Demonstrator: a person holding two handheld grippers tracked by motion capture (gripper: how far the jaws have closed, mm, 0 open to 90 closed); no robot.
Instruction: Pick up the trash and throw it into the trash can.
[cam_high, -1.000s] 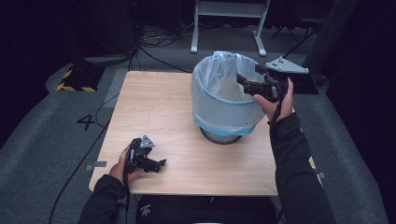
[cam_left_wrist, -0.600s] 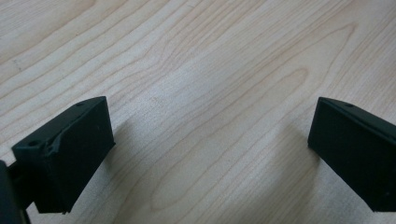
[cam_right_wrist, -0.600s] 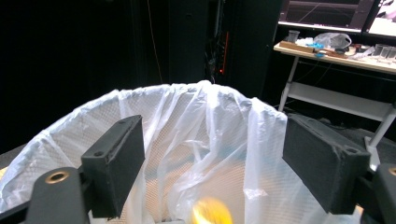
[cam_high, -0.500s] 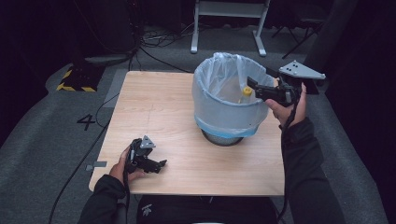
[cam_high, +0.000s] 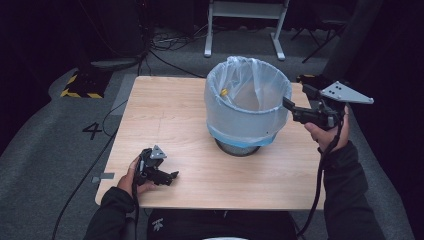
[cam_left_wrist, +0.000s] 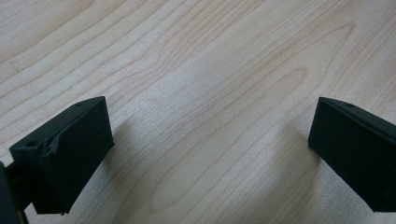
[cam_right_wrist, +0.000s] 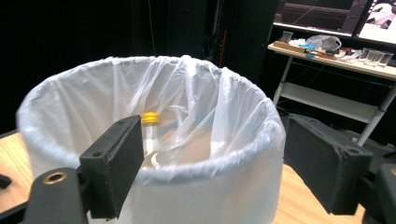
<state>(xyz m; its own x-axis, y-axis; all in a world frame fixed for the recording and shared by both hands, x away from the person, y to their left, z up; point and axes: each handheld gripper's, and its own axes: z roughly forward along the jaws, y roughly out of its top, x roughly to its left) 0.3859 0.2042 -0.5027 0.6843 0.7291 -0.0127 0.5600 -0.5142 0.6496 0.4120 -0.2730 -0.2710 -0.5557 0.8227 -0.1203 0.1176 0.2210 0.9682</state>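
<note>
A bin lined with a pale plastic bag (cam_high: 247, 107) stands right of centre on the wooden table (cam_high: 165, 115). Inside it, against the far-left wall, is a clear bottle with a yellow cap (cam_high: 224, 92). My right gripper (cam_high: 296, 93) is held just outside the bin's right rim, open and holding nothing. In the right gripper view the open gripper (cam_right_wrist: 212, 154) frames the bin (cam_right_wrist: 154, 186) and the bottle (cam_right_wrist: 150, 122). My left gripper (cam_high: 170, 178) rests on the table near the front left corner. It is open (cam_left_wrist: 210, 140) over bare wood.
The table's front edge (cam_high: 210, 206) runs just below my left hand. A metal stand (cam_high: 245, 20) and cables lie on the floor behind the table. A yellow-and-black striped block (cam_high: 80, 85) sits at the far left, and a shelf with clutter (cam_right_wrist: 327, 51) stands off to one side.
My right gripper has drawn back to the right from above the bin. The yellow-capped bottle, near its jaws half a second ago, now lies inside the bin. The left gripper has not moved.
</note>
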